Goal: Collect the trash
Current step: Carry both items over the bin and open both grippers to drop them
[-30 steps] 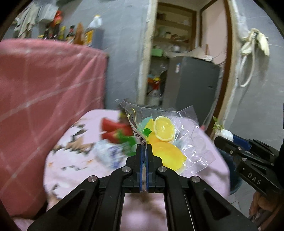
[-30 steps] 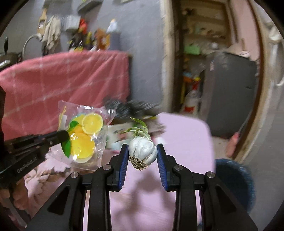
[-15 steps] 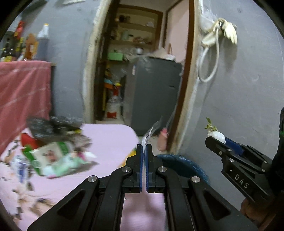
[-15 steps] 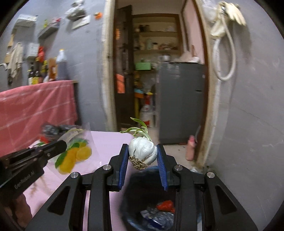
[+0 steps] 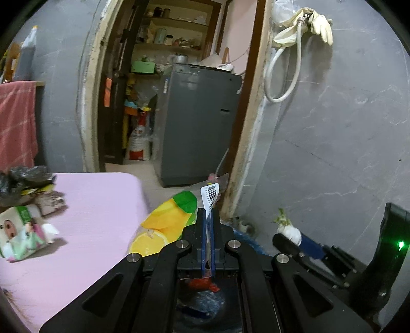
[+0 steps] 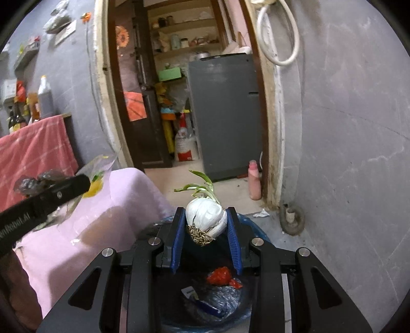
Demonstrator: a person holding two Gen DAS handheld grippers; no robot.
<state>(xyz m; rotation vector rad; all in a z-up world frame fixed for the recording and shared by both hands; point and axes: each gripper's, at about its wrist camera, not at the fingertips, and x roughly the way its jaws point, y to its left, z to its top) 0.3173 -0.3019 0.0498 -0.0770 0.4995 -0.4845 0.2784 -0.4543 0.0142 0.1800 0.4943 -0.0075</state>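
My left gripper [image 5: 209,216] is shut on the edge of a clear plastic wrapper printed with lemons [image 5: 166,220]; the wrapper hangs to the left of the jaws, at the corner of the pink-covered table [image 5: 97,205]. My right gripper [image 6: 206,220] is shut on a sprouted garlic bulb [image 6: 206,217], roots down, green shoots up. The bulb hangs over a dark bin with a blue liner [image 6: 217,302] that holds red and blue scraps. In the left wrist view the garlic bulb [image 5: 289,230] and right gripper [image 5: 294,239] show at the right, with the bin [image 5: 205,302] under my left jaws.
Several wrappers and a dark crumpled bag [image 5: 25,176] lie on the table's left part. Behind, a doorway opens onto a grey appliance [image 5: 197,123] and shelves. A grey wall with a hose and gloves [image 5: 305,23] stands at right; a pink bottle [image 6: 253,183] stands by the doorframe.
Both grippers swung right from over the table to above the bin, carrying the lemon wrapper and the garlic. The bin has come into view beneath both jaws.
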